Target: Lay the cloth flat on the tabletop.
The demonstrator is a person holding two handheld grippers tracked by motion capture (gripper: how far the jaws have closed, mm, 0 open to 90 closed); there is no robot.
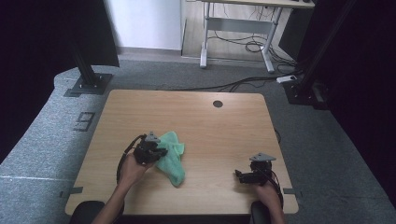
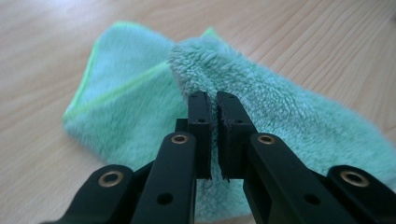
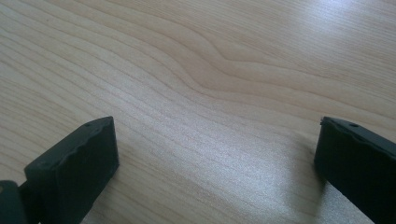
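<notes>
A light wooden table (image 1: 219, 126) with rounded corners stands on a grey carpeted floor (image 1: 37, 140), and a small dark round hole (image 1: 218, 103) sits near its far edge. Beyond it, the white metal legs of a desk (image 1: 236, 32) rise from the floor with a tangle of black cables (image 1: 247, 46) beneath.

On the left half of the tabletop lies a mint-green fleecy cloth (image 1: 172, 156), rumpled, with one part lying flat and showing a brighter green stitched hem, and a thicker fold bunched up across it. In the left gripper view the cloth (image 2: 140, 107) spreads just ahead of and under the jaws.

The left gripper (image 1: 158, 153) rests at the near-left edge of the cloth, held by the person's left hand (image 1: 130, 169). Its jaws are drawn almost together, with only a thin slit between the pads, and a raised ridge of the fleece is pinched at their tips (image 2: 212, 100).

The right gripper (image 1: 239, 175) sits well apart from the cloth, near the table's right front corner, held in the right hand (image 1: 267, 191). Its jaws stand wide apart over bare wood grain (image 3: 210, 93), with nothing between them.
</notes>
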